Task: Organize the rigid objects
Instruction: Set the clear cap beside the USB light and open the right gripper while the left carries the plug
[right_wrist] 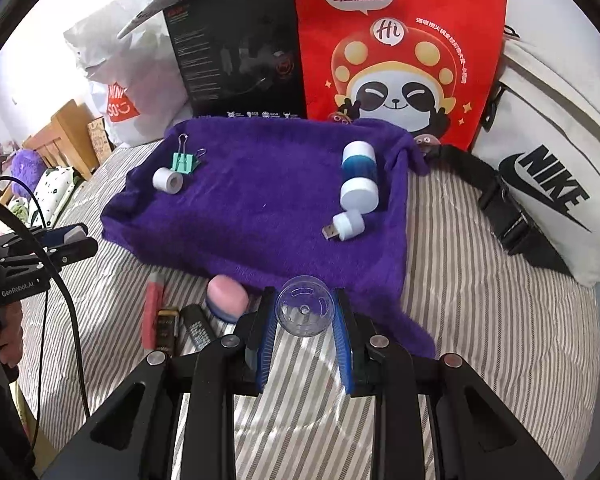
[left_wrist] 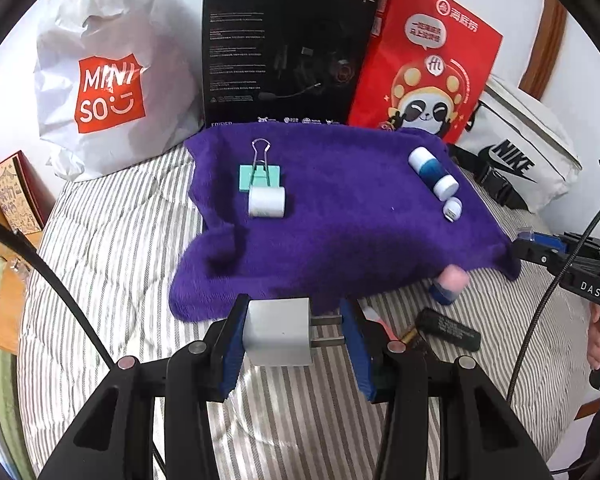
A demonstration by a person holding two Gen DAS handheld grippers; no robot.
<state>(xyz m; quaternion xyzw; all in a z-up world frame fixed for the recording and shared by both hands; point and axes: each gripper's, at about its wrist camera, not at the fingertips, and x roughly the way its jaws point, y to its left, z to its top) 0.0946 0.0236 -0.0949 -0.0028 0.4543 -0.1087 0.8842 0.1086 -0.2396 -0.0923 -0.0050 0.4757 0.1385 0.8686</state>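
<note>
Left tongs point(left_wrist: 294, 336): pinching white plug adapter point(left_wrist: 278, 332), bottom centre, above striped bed point(left_wrist: 112, 280). Right tongs point(right_wrist: 305, 316): pinching clear suction cup point(right_wrist: 305, 311), bottom centre, at purple towel point(right_wrist: 260, 200) edge.

A bed point(left_wrist: 112, 280) with a grey-striped cover carries everything. A purple towel point(left_wrist: 340, 232) lies spread across its middle. Just off the towel's near edge lie a pink-and-blue eraser point(right_wrist: 227, 298), a red pen point(right_wrist: 153, 312) and a black stick point(left_wrist: 450, 330). Behind the towel stand a white Miniso bag point(left_wrist: 108, 76), a black box point(left_wrist: 284, 52) and a red bag point(left_wrist: 424, 64); a white Nike bag point(right_wrist: 552, 184) rests at the right.
</note>
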